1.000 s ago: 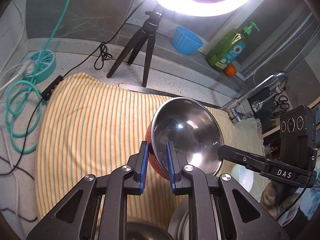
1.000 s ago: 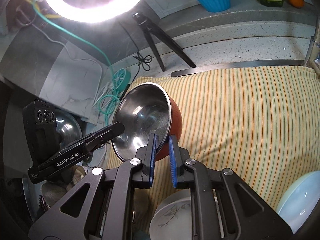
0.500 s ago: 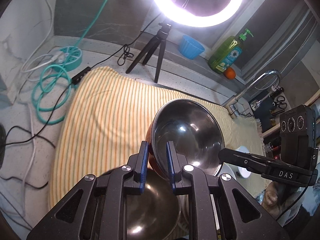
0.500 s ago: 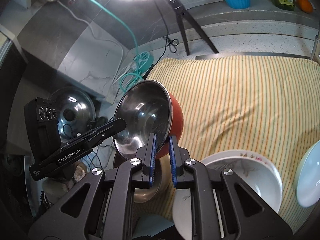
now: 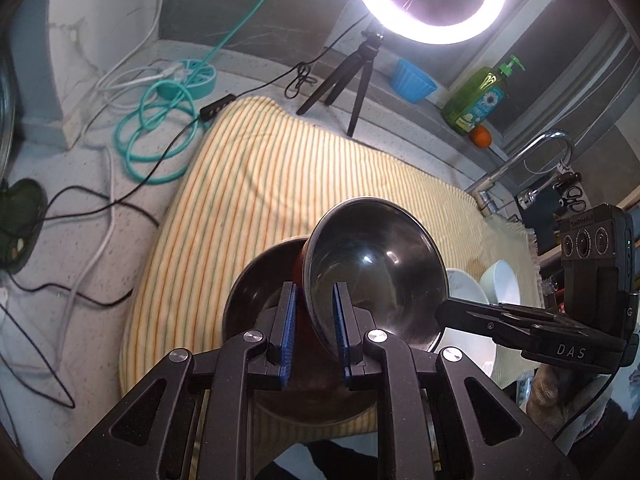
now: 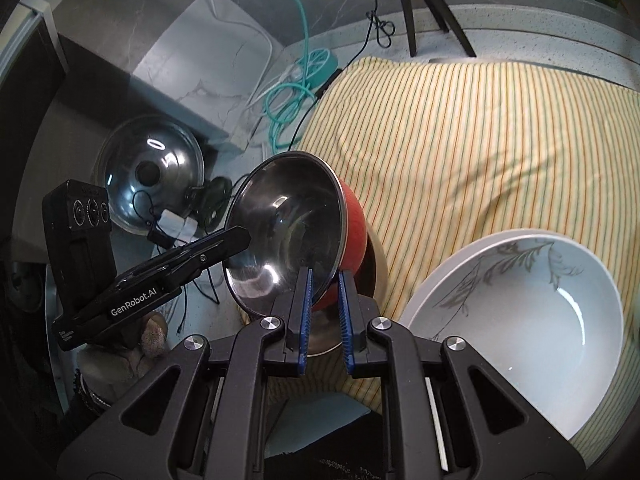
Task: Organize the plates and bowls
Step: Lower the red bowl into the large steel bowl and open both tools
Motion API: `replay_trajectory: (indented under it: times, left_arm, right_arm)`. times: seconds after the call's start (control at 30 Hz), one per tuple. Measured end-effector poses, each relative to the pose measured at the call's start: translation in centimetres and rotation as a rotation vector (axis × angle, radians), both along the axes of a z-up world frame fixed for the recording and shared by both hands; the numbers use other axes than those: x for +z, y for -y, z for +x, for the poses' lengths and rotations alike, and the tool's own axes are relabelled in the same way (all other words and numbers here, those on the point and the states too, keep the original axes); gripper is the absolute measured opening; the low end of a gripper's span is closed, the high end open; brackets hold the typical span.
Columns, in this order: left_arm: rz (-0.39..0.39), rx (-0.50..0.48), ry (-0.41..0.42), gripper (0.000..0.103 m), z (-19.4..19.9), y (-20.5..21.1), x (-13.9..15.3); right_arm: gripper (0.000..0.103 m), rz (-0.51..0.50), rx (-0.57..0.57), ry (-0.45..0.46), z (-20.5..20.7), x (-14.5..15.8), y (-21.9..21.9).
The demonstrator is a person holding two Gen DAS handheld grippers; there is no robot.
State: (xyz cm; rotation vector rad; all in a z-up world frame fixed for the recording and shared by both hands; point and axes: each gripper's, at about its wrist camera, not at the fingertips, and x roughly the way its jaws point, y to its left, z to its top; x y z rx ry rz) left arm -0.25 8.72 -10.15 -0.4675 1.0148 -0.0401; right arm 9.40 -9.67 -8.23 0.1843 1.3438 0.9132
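A steel bowl with a red outside is held tilted between both grippers. My left gripper is shut on its near rim, and my right gripper is shut on the opposite rim. The bowl hangs just above a larger dark steel bowl that sits at the near edge of the striped cloth; its rim shows under the red bowl in the right wrist view. A white patterned plate and a small white bowl lie to the right.
A ring light on a tripod, a blue cup, a green soap bottle, an orange and a faucet stand at the back. Teal and black cables lie left. A steel pot lid lies off the cloth.
Both grippers have drawn back and down toward the cloth's near edge with the red bowl. The dark steel bowl and the white plate have come into view under it.
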Motion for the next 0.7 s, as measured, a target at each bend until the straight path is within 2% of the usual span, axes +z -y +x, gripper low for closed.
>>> replay_trajectory:
  times: [0.37, 0.7]
  left_arm:
    - [0.004, 0.011, -0.052, 0.016, -1.3, -0.4, -1.9]
    - [0.021, 0.003, -0.078, 0.016, -1.3, -0.6, -3.1]
  right_arm:
    - [0.013, -0.066, 0.047, -0.028, -1.4, -2.7, -1.5]
    - [0.013, -0.101, 0.066, -0.018, -1.6, -3.3, -2.3]
